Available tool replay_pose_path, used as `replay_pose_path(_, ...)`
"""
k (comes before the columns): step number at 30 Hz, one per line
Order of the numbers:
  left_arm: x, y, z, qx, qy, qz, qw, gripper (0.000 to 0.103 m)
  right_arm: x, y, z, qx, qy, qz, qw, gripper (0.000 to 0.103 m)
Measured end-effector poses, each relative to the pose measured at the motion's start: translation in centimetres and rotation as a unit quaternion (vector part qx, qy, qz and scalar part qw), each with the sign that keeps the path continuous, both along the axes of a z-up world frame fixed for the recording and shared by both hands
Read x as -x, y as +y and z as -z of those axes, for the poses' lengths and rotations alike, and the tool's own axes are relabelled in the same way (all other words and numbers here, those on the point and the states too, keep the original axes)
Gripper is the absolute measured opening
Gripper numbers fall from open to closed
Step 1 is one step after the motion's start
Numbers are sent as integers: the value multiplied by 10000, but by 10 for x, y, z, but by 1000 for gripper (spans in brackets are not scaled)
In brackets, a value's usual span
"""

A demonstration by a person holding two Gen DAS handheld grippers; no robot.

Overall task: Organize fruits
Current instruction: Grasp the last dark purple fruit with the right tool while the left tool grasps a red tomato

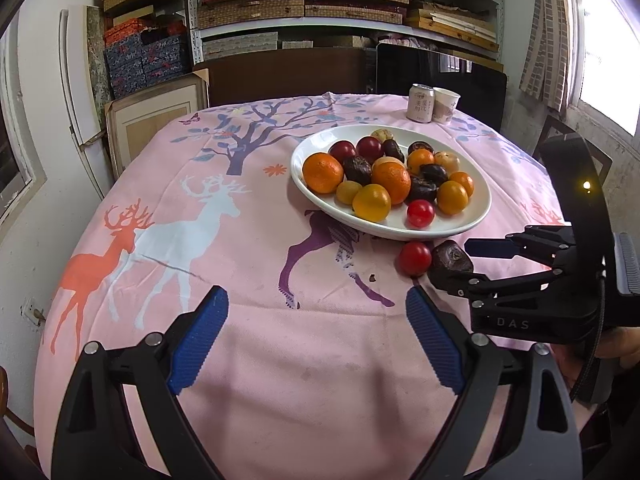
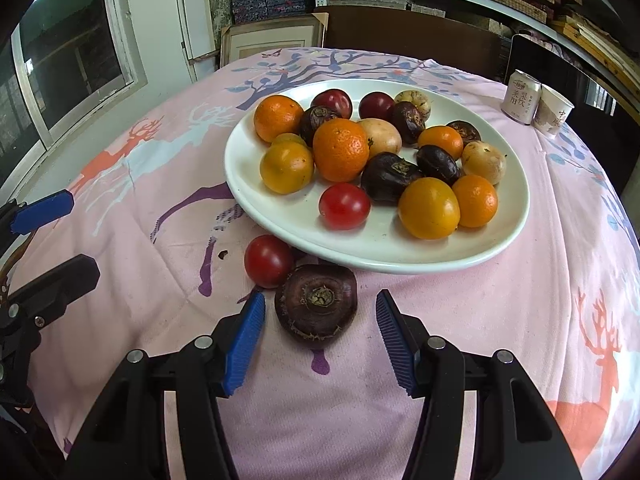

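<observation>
While nothing is being gripped, the left gripper is being held wide open over bare cloth, well left of the loose fruit. A tomato and a dark chestnut are lying off the plate, just beside its near rim. The chestnut, stem up, is being straddled by the right gripper, jaws partly open, pads apart from it. The right is judged nearer.
</observation>
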State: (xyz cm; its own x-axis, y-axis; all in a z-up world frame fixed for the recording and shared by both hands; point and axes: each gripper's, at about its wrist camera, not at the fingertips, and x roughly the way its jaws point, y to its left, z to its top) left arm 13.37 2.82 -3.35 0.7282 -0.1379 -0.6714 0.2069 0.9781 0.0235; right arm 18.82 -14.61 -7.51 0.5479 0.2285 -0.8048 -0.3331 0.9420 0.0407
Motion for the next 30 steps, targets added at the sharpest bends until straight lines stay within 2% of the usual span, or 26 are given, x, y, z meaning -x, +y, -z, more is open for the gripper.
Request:
replay_pose_path(5,0,5,2,6,32,-31,10000,88,-2,6,4,125,49,4,9999,58)
replay_pose_path(9,0,7,3,21,51,-48,10000,88,-2,9,5,203,71,-21,9998,49)
replay_pose_path(14,0,6,5,6,67,-25,10000,88,-2,9,6,238,34,4,9997,44)
replay_pose_path(22,-2,3,6,-31,124,-25,9999,88,7,3,-2,279,-166,139,9994,43)
replay_pose_path(26,-8,-14,7,-114,204,218,9995,88,29,-25,-24,-34,-515,273,9983,43)
replay_pose_path(30,-22,-53,14,-383,327,589,9970,88,49,-71,-33,-416,-714,660,9944,43)
